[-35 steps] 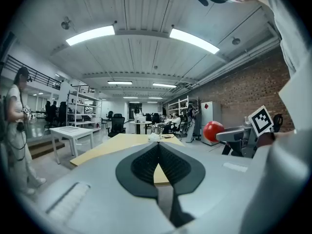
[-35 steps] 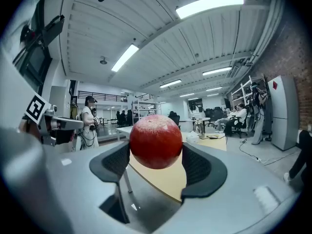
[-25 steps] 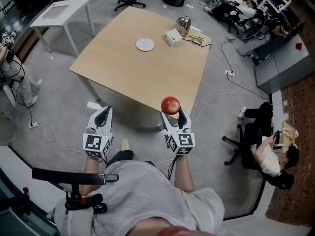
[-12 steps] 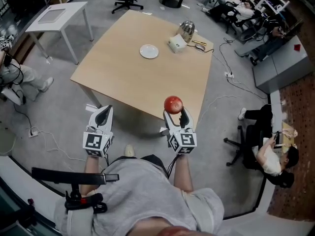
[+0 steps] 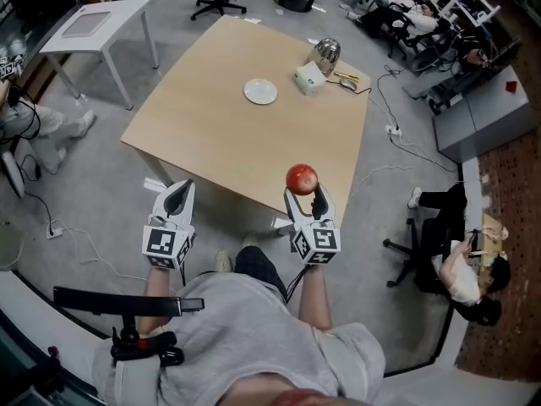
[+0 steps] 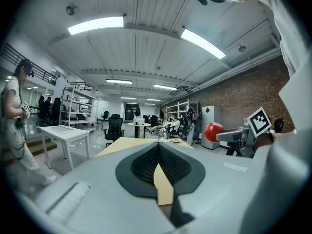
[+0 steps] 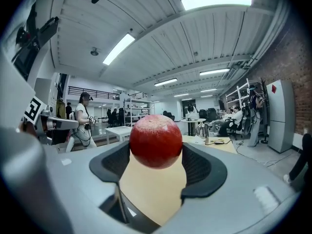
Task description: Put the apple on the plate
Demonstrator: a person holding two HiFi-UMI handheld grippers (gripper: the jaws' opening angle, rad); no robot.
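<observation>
Seen from the head camera, a person stands at the near edge of a large wooden counter [image 5: 220, 134], holding a gripper in each hand. The right gripper [image 5: 306, 194] is clenched on a red apple [image 5: 302, 178], one jaw pressed to each side of the fruit, which is held in the air by the counter's near edge. The left gripper [image 5: 180, 191] is closed on nothing and hangs level with the right, off the counter. A small white plate [image 5: 260, 91] sits empty on the far part of the counter, well apart from the apple. A white box [image 5: 309, 79] and a shiny metal kettle [image 5: 326, 55] stand near it.

The step in hand appears to be the carry. The next move calls for reaching forward and a little left, lowering the apple onto the plate's middle, then releasing gently, since a round apple may roll.
</observation>
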